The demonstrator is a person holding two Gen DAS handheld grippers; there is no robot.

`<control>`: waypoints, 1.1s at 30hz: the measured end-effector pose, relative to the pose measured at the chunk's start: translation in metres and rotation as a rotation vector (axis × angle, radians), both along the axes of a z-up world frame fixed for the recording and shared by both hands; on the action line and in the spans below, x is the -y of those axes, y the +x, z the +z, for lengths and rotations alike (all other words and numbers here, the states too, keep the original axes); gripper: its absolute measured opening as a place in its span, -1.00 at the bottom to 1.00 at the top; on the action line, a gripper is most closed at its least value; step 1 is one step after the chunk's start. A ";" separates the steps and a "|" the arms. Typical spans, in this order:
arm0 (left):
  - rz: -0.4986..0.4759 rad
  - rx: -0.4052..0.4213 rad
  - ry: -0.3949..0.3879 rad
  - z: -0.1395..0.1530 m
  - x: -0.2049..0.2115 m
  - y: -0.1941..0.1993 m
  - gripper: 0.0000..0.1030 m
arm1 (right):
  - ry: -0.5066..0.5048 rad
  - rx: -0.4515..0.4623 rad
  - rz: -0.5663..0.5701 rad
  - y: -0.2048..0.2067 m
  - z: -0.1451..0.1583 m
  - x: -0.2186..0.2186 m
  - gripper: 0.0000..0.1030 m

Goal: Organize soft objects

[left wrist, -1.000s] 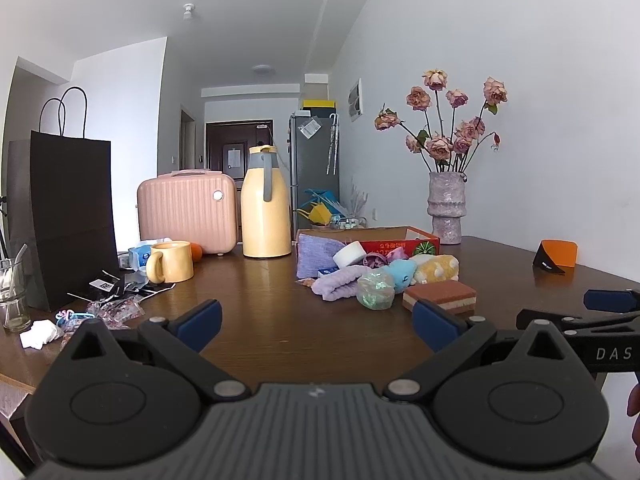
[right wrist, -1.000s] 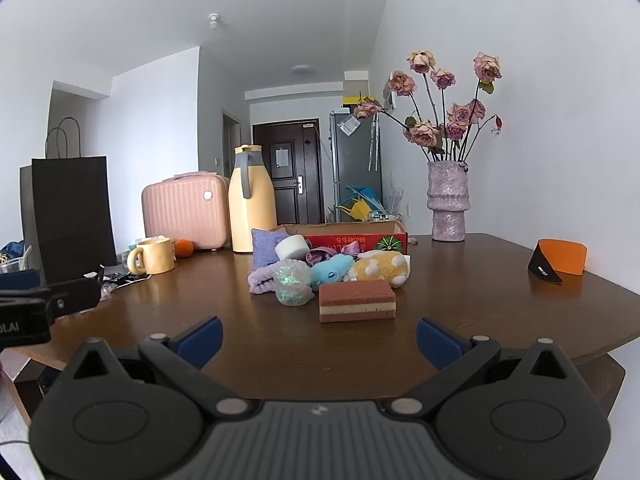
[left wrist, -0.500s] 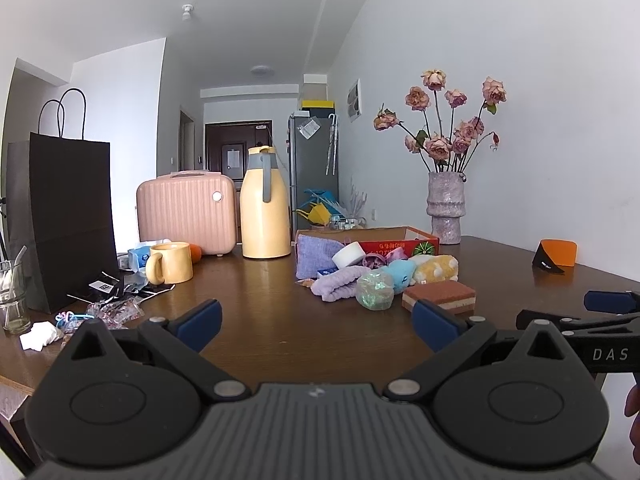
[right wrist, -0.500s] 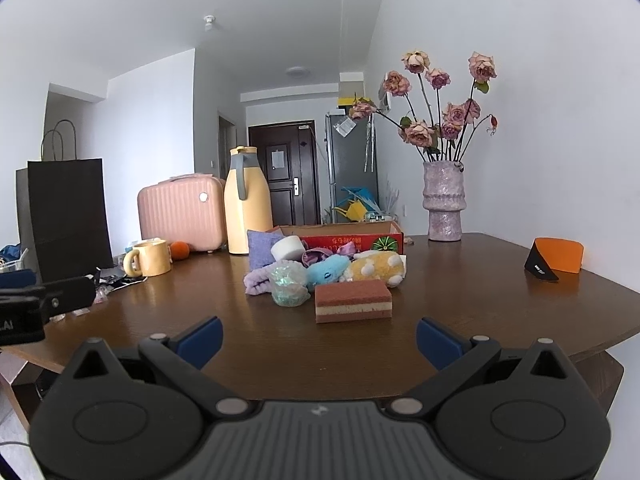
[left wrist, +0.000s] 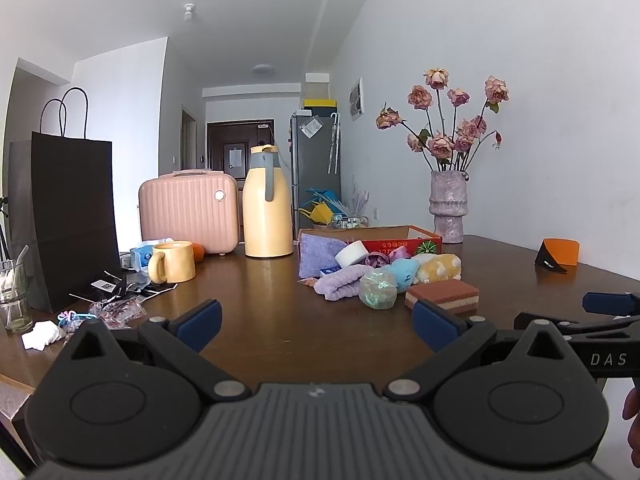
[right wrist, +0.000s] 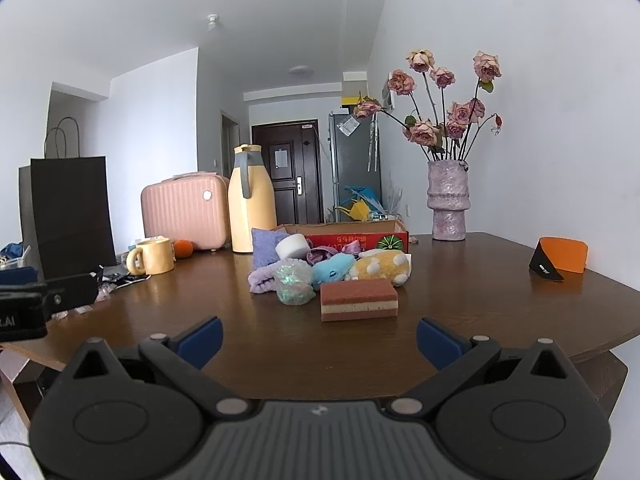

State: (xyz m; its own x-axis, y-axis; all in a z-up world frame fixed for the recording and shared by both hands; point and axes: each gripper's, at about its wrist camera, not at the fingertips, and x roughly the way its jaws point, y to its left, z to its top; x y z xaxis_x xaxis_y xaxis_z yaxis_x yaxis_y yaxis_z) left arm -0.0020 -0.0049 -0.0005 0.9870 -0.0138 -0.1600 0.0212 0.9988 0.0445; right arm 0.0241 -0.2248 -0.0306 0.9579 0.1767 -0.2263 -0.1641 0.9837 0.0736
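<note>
A heap of soft things lies mid-table in front of a red cardboard box (right wrist: 352,236): a brown layered sponge (right wrist: 359,299), a yellow plush (right wrist: 382,266), a blue plush (right wrist: 334,270), an iridescent bag (right wrist: 294,282), a purple towel (right wrist: 262,278), a purple cloth (right wrist: 266,246) and a white tape roll (right wrist: 292,246). The sponge (left wrist: 442,294) and the heap also show in the left wrist view. My left gripper (left wrist: 316,326) is open and empty, short of the heap. My right gripper (right wrist: 318,340) is open and empty, just before the sponge.
A yellow jug (left wrist: 266,208), pink case (left wrist: 188,210), yellow mug (left wrist: 172,266) and black paper bag (left wrist: 60,220) stand at the left. A flower vase (right wrist: 446,204) stands at the back right. An orange-black card (right wrist: 560,258) sits at the right edge.
The right gripper has drifted a little nearer the sponge and heap. The left gripper has barely moved.
</note>
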 end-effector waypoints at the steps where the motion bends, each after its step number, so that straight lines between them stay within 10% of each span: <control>1: -0.001 -0.002 -0.001 0.000 0.000 0.000 1.00 | 0.002 0.000 -0.002 0.000 0.000 0.000 1.00; 16: -0.001 0.007 0.009 0.001 -0.002 0.007 1.00 | -0.010 -0.005 -0.008 0.011 -0.001 0.004 1.00; 26: 0.013 0.042 -0.008 0.036 -0.015 0.084 1.00 | 0.013 0.037 -0.013 0.079 0.019 0.040 1.00; 33: -0.184 -0.208 -0.039 0.009 0.025 0.188 1.00 | 0.123 -0.114 0.107 0.180 0.005 0.072 1.00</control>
